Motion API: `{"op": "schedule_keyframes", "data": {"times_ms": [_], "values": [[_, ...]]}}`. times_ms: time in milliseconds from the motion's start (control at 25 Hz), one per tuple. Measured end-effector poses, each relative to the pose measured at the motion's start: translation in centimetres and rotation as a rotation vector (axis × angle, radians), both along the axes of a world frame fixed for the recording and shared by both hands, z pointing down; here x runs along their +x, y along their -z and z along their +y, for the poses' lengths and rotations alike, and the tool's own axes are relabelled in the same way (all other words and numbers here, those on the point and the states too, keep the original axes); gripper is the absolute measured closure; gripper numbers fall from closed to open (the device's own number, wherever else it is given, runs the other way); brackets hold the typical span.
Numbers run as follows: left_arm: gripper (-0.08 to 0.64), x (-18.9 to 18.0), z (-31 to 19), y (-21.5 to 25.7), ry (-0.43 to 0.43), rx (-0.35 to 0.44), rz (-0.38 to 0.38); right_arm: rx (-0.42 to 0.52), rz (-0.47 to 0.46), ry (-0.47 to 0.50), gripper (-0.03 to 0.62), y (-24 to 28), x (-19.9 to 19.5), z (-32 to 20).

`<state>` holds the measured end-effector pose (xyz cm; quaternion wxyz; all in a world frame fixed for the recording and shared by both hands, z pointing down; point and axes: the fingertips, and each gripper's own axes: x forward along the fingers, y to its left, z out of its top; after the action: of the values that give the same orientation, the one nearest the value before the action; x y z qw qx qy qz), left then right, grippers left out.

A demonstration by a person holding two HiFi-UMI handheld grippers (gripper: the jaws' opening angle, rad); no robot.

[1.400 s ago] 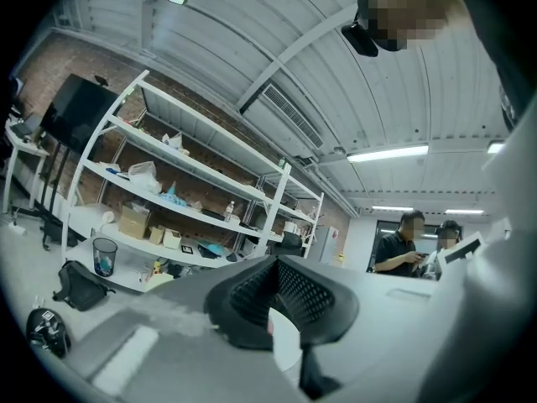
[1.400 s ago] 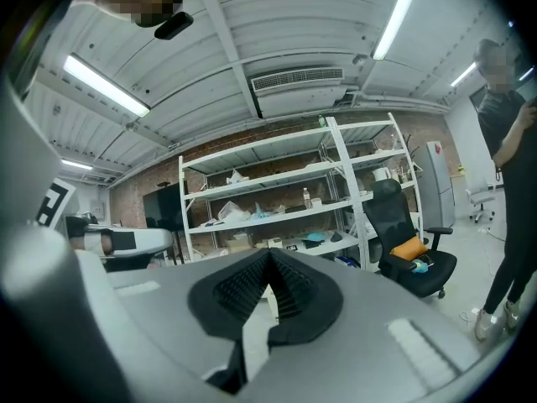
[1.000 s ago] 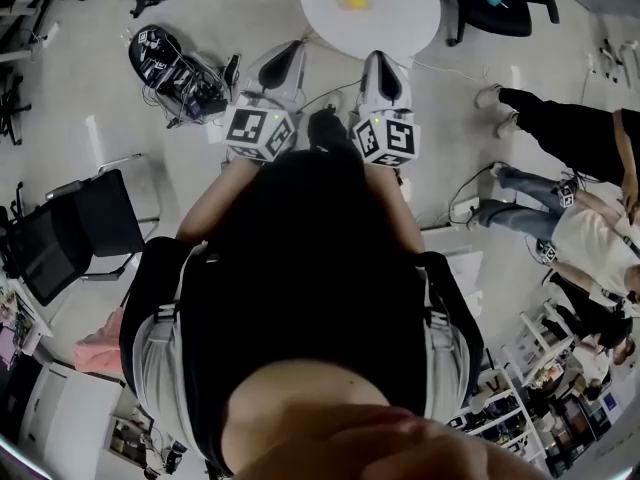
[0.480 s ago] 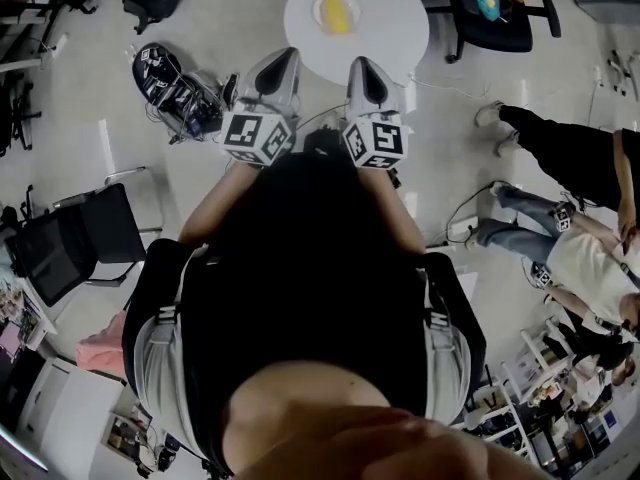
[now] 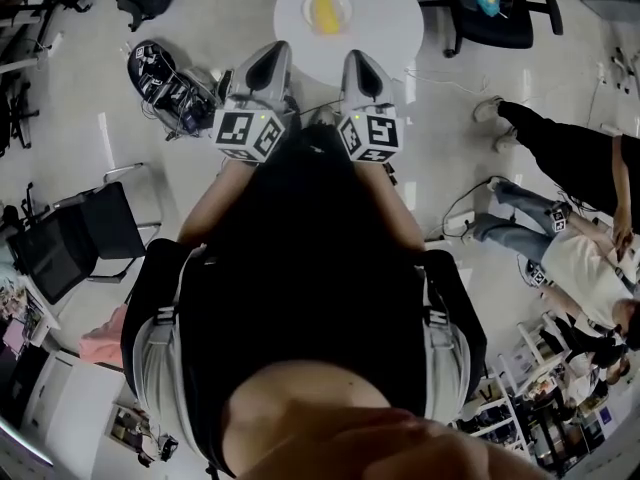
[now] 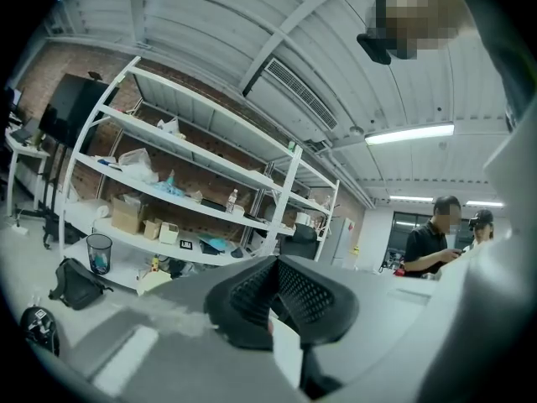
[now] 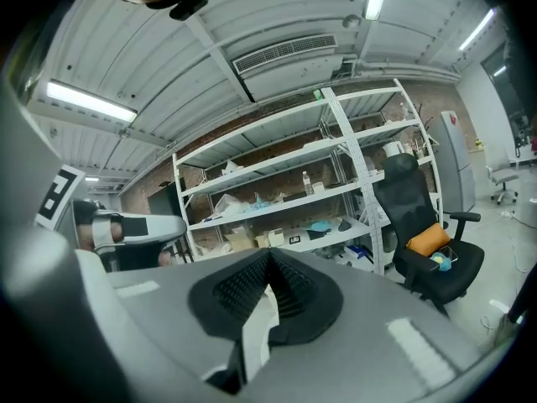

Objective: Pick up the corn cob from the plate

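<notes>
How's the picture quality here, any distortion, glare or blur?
Head view: heavy fisheye, room edges curve; corn cob small but clear. Left gripper view: ceiling light blown out, dark round vignette. Right gripper view: shelves bow, tongs soft up close.

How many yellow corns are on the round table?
1. The corn cob lies on the small plate, which sits on the round white table, a little left of its middle in the head view. No other corn shows anywhere.

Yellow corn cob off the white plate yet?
No, the yellow corn cob lies on the white plate on the round white table.
</notes>
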<state>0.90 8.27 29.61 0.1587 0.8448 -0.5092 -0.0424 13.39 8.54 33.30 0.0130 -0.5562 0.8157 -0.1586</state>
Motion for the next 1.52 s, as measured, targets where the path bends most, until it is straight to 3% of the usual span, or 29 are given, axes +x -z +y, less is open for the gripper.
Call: {"op": "schedule_keyframes", "data": {"times_ms": [240, 840, 1320, 1520], "values": [[0.555, 0.3, -3.5, -1.1, -0.021, 0.008, -0.023, -0.013, 0.004, -0.003, 0.584, -1.4, -0.4, -2.8], [0.555, -1.4, -12.6, -5.7, -0.092, -0.107, -0.006, -0.124, 0.03, -0.046, 0.583, -5.8, -3.3, -10.7], [0.555, -1.0, -16.0, -10.9, -0.095, -0.175, 0.013, -0.233, 0.055, -0.047, 0.582, -11.4, -4.1, -13.7], [0.555, -1.1, -16.6, -13.5, -0.1, -0.224, 0.005, -0.28, 0.062, -0.041, 0.553, -14.0, -4.4, -14.3]]}}
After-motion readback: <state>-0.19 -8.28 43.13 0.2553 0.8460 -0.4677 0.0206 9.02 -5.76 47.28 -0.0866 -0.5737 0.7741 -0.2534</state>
